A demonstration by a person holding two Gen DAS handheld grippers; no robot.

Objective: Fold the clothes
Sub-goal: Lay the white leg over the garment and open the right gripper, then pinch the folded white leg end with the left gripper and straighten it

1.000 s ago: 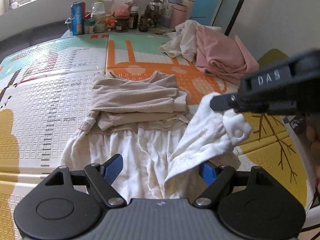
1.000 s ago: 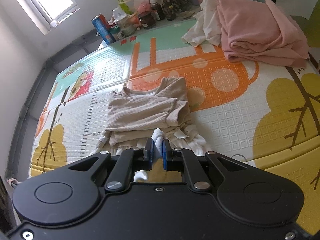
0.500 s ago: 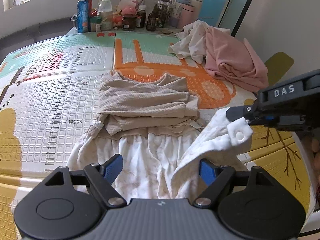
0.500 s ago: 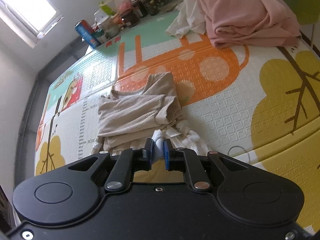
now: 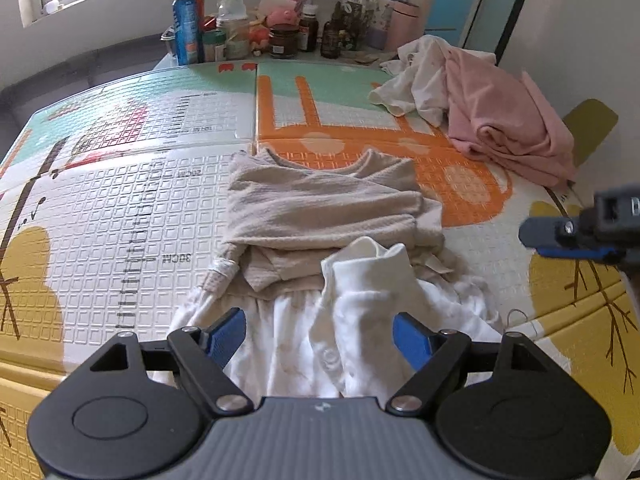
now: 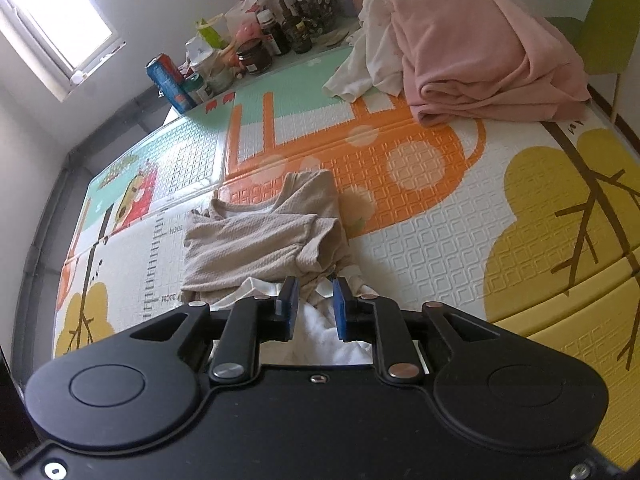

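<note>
A white garment [image 5: 360, 300] lies crumpled on the play mat [image 5: 120, 200], its cuffed sleeve folded over its middle. A folded beige top [image 5: 320, 208] rests on its far end. My left gripper [image 5: 320, 332] hovers just over the white garment, open, with the sleeve lying beneath and between its blue pads [image 5: 228, 334], untouched. My right gripper [image 5: 560, 240] hangs in the air to the right of the clothes and holds nothing. In its own view the right gripper [image 6: 315, 300] has its jaws opening; the white cloth [image 6: 320, 328] shows below the gap, not pinched.
A pink cloth [image 5: 504, 128] and another white garment [image 5: 416, 76] are piled at the mat's far right. Cans, jars and bottles [image 5: 248, 36] crowd the far edge. A green chair [image 6: 608, 24] stands past the right side.
The right gripper let go of the white sleeve, which dropped onto the garment. That gripper then drew away to the right. The left gripper moved slightly forward and lower over the cloth.
</note>
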